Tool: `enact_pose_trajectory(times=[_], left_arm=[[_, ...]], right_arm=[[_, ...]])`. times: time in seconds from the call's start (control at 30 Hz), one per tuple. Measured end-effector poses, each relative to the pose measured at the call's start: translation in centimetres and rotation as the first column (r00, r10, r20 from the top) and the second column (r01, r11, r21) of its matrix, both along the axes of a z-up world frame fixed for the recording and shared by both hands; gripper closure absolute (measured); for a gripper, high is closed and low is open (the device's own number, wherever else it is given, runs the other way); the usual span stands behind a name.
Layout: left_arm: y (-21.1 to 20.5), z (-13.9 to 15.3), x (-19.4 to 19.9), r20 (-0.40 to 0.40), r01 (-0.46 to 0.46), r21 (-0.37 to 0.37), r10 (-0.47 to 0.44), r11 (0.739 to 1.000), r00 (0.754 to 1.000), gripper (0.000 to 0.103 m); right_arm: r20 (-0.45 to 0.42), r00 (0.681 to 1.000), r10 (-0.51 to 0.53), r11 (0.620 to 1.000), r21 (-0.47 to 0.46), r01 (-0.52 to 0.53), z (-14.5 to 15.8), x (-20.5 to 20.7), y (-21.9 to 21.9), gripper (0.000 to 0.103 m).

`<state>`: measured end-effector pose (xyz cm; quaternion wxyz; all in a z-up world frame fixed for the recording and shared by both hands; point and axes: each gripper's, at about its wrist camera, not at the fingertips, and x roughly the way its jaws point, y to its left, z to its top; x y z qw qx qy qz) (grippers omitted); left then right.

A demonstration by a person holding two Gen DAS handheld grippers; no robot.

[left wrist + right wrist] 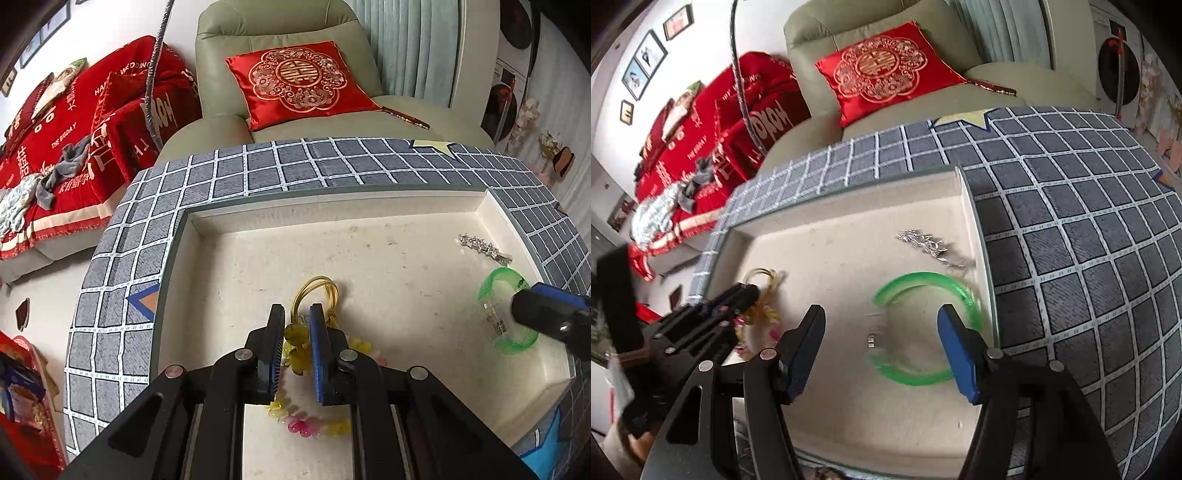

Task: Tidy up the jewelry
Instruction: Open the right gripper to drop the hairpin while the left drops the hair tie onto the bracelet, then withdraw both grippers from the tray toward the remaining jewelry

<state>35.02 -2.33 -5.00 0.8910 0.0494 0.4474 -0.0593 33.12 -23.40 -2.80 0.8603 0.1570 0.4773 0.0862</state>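
Grey checked cloth (110, 295) covers the table, and a shallow cream tray (332, 218) sits sunk into it. Nearest me, the left gripper (297, 354) is clenched on a dangling ornament with yellow-green beads (295, 343) and a gold cord loop (314, 291), which hangs just above a pink-and-yellow flower bracelet (314, 424) lying on the tray floor. Off to the side, the right gripper (882, 350) stands released, jaws wide, with nothing pressed between them. A green bangle (923, 328) lies flat on the tray between and just beyond those fingers; it looks blurred. A little further in, near the tray's right wall, lies a silver hair clip (931, 245). Beyond the table stands a pale green armchair (280, 48) with a red embroidered cushion (299, 81).
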Motion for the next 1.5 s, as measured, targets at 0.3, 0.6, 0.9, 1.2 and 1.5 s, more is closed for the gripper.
enact_pose_trajectory(times=[0.3, 0.6, 0.9, 1.2, 1.5], left_arm=[[0.3, 1.4, -0.5, 0.053, -0.03, -0.017, 0.031, 0.999, 0.998, 0.0], [0.9, 4.7, -3.8, 0.125, -0.005, -0.02, 0.008, 1.0, 0.992, 0.0], [1.9, 6.9, -8.3, 0.114, 0.023, -0.073, -0.015, 0.997, 0.993, 0.0], [2.4, 8.1, -13.1, 0.145, 0.034, -0.024, -0.03, 0.999, 0.989, 0.0], [4.1, 7.2, -16.6, 0.099, 0.075, -0.069, -0.068, 0.995, 0.993, 0.0]], right_arm=[[0.018, 0.999, -0.027, 0.998, 0.063, 0.025, 1.4, -2.3, -1.1, 0.036], [0.05, 0.998, -0.037, 0.995, 0.09, 0.033, 3.0, -5.5, -1.0, 0.018], [0.146, 0.989, -0.012, 1.0, -0.004, 0.013, 6.3, -9.7, 0.3, 0.0], [0.119, 0.993, 0.0, 1.0, -0.012, 0.001, 8.2, -12.8, 1.1, 0.0], [0.103, 0.995, -0.011, 1.0, -0.005, 0.012, 8.4, -15.9, 0.4, 0.0]])
